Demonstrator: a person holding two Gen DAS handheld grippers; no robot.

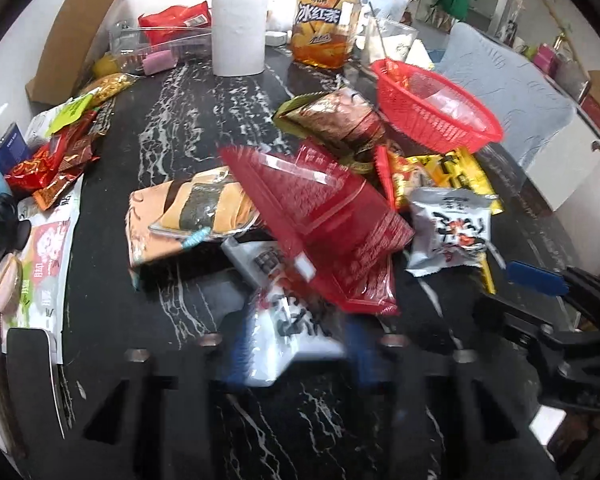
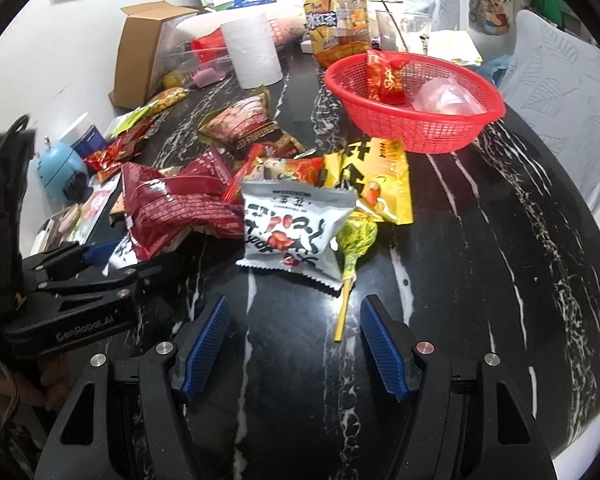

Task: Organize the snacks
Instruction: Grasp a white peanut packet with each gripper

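A pile of snack packets lies mid-table beside a red mesh basket point(image 2: 416, 128), also in the left wrist view point(image 1: 440, 120). The basket holds a small red packet point(image 2: 386, 78) and a clear bag point(image 2: 444, 100). My left gripper point(image 1: 292, 344) is shut on a white-and-black snack packet point(image 1: 288, 320), with a dark red bag point(image 1: 332, 232) draped over it. In the right wrist view the left gripper point(image 2: 112, 256) sits under that red bag point(image 2: 172, 208). My right gripper point(image 2: 294, 344) is open and empty, just short of a white peanut packet point(image 2: 292, 232) and a green lollipop point(image 2: 354, 240).
On the black marble table point(image 2: 480, 260) are a paper towel roll point(image 1: 239, 32), an iced tea bottle point(image 1: 326, 24), a clear tray point(image 1: 160, 46), a cardboard box point(image 1: 74, 32), a yellow packet point(image 2: 376, 172) and more packets at the left edge point(image 1: 56, 160). A chair point(image 1: 512, 96) stands behind the basket.
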